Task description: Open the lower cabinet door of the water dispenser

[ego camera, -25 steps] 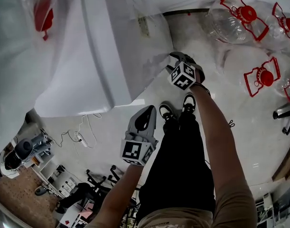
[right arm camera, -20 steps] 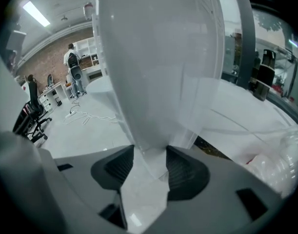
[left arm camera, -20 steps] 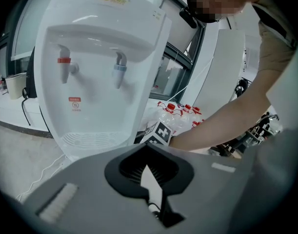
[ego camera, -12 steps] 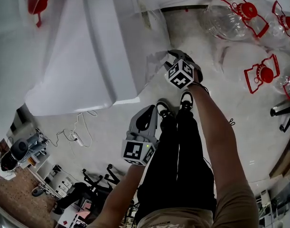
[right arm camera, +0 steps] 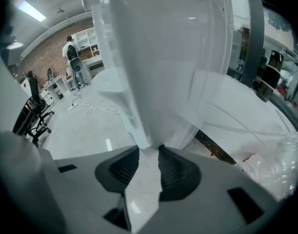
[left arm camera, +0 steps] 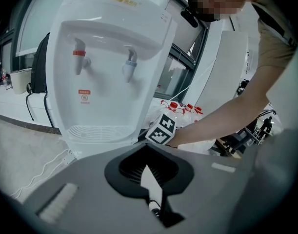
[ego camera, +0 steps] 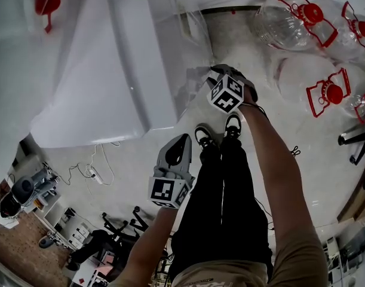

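**Door edge taken between the right jaws; outward pull judged to come next**

The right gripper (ego camera: 212, 73) is seen low at the front corner of the water dispenser (ego camera: 110, 70), pointed steeply down. Its jaws have just been closing, and in the right gripper view (right arm camera: 149, 152) the white edge of the lower cabinet door (right arm camera: 158, 91) is pinched between the ribbed pads. From the jaws that edge rises upright and away, so its long axis is taken to be vertical, with the panel ahead of and above the grip. Which side is hinged cannot be told. The left gripper (ego camera: 182, 139) is held well apart from the dispenser, beside the person's legs, its jaw tips together on nothing (left arm camera: 149, 167). The right hand is plainly the nearer one, and a swing outward, away from the cabinet's face, is judged to be called for
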The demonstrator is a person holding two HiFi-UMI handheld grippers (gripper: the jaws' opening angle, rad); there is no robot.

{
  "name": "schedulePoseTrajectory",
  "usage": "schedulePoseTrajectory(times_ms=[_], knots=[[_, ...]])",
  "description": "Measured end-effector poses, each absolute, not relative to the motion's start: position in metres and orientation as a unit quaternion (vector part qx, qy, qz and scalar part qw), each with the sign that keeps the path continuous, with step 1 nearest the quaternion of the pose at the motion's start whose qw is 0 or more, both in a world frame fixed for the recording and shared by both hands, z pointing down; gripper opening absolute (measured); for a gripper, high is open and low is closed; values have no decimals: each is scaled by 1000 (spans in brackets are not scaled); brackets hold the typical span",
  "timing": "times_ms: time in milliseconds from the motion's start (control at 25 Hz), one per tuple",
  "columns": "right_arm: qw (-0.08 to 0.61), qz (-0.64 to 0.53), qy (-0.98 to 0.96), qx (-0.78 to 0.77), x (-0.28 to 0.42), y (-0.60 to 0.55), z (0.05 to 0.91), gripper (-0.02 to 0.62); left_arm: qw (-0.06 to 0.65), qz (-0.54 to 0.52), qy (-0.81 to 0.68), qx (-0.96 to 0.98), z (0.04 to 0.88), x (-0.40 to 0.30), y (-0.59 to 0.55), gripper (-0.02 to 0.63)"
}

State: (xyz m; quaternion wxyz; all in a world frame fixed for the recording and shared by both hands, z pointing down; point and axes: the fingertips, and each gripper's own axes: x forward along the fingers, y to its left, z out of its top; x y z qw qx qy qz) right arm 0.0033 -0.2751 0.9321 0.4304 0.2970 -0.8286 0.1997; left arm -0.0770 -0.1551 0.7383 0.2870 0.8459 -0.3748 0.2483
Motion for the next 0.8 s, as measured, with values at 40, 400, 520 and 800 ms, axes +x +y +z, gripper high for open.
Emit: schedulePoseTrajectory(times_ms=[40, 400, 520, 800], knots=[[431, 199, -832, 287, 3, -267, 933, 123, 284, 248, -374, 847, 739, -76, -157, 2], [404, 275, -814, 313, -26, -194, 933, 121, 275, 236, -396, 843, 722, -72, -159, 2], [405, 293, -798, 336, -39, -175, 931, 110, 277, 234, -407, 838, 711, -79, -155, 2], [397, 339, -747, 411, -61, -156, 930, 109, 278, 232, -423, 831, 708, -119, -143, 2]])
